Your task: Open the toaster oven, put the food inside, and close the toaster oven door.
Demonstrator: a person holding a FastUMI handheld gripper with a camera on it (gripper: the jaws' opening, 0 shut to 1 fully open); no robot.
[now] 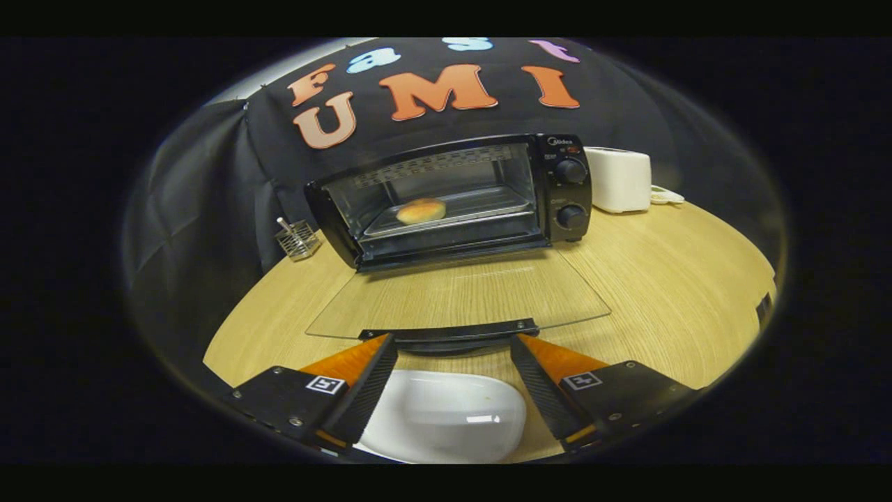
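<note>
Glass, nearly invisible, forms the lowered door (460, 296) of the toaster oven (453, 199); we see a round bun (421, 210) on its tray inside; our gripper (453, 347) fingers are spread, holding nothing, at the door's dark handle (449, 332); a glossy white plate (446, 415) lies between them, partly cut off.

The claw (453, 345) is hovering low and level, pointing straight ahead. Its two fingers (366, 380) are spreading wide apart, angling outward from each other toward their bases, with a broad gap showing between the tips. Neither finger is pressing on anything, and nothing is being held between them. Each finger is carrying a small square marker on its upper face.
</note>
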